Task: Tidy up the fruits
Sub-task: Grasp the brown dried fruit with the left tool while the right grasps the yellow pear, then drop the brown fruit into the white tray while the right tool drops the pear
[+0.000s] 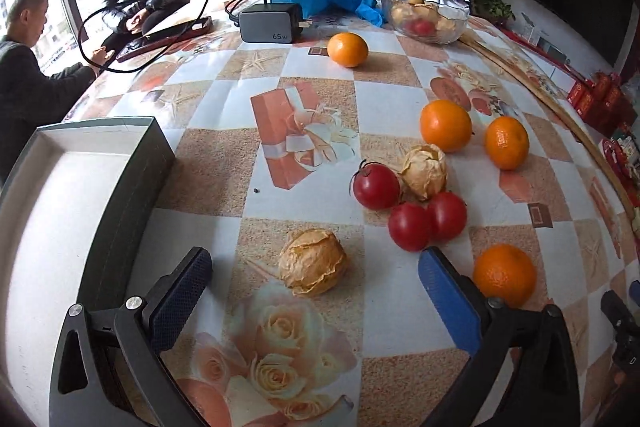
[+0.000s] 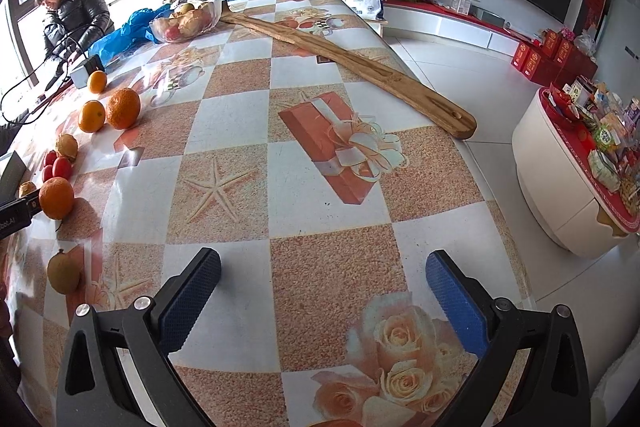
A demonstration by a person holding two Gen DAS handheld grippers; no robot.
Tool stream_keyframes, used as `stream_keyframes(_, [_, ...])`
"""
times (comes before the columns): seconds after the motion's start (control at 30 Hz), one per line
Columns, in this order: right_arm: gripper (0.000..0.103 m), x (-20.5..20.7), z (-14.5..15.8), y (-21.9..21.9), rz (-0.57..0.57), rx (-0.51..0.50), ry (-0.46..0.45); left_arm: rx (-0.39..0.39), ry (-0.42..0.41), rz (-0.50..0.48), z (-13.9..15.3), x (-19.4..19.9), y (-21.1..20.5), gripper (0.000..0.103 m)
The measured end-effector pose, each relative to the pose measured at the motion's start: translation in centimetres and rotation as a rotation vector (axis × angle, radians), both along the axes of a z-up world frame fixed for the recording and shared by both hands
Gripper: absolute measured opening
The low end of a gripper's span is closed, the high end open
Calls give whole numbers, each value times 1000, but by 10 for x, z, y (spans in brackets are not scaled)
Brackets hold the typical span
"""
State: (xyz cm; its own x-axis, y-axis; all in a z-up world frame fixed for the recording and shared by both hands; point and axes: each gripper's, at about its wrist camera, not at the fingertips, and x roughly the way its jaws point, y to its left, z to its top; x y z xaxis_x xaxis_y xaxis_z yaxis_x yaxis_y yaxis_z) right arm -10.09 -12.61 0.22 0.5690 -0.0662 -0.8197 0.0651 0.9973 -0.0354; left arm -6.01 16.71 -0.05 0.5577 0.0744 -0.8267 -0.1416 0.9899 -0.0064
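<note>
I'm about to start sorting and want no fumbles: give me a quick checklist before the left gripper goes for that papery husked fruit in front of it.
1. Left gripper open wide enough: ok, both blue pads spread, nothing between them.
2. Tan papery husked fruit free to grasp: ok, it lies alone, apart from the three red tomatoes.
3. Fruit centred between the pads: ok, roughly.
4. Grey open box ready to receive: ok, its visible white interior looks empty.
5. Nearest orange mandarin clear of the right pad: cannot tell, they overlap in view.
6. Right gripper out of the way: ok, open over bare tablecloth.
</note>
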Motion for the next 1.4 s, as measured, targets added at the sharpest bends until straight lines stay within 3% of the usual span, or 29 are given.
stream_keyframes(0.1, [103, 1, 3, 6, 42, 37, 27, 6, 12, -5, 2, 1, -2, 103])
stream_keyframes(0.2, [103, -8, 18, 34, 210, 174, -14, 8, 6, -7, 0, 3, -4, 103])
stream_keyframes(0.27, [103, -11, 25, 65, 328, 143, -35, 6, -4, -11, 0, 2, -5, 99])
stream_keyframes(0.37, [103, -14, 20, 108, 447, 59, -40, 14, -19, -25, 4, -3, -10, 82])
stream_keyframes(0.47, [100, -17, 6, 132, 503, 55, 0, 20, -37, -16, 8, -8, -10, 51])
stream_keyframes(0.5, [78, -18, 1, 136, 509, 52, 17, 26, -42, -7, 9, -10, -9, 26])
stream_keyframes(0.57, [54, -24, 2, 142, 512, 10, -25, -10, -40, 1, 10, -14, -3, 26])
stream_keyframes(0.6, [27, -25, 3, 141, 522, 33, -18, -33, -44, 8, 12, -18, 1, 26])
stream_keyframes(0.7, [27, -25, 5, 140, 515, 38, -4, -90, -55, 17, 20, -34, 9, 26])
stream_keyframes(0.93, [27, -17, 30, 137, 523, 154, 60, -146, -150, 18, 65, -76, 31, 26])
stream_keyframes(1.07, [27, -10, 48, 154, 555, 231, 103, -108, -171, 56, 85, -97, 56, 26])
stream_keyframes(1.23, [27, -3, 69, 203, 636, 275, 132, -49, -154, 170, 91, -121, 108, 26])
stream_keyframes(1.4, [27, 6, 79, 283, 761, 322, 169, -50, -103, 297, 70, -137, 155, 26])
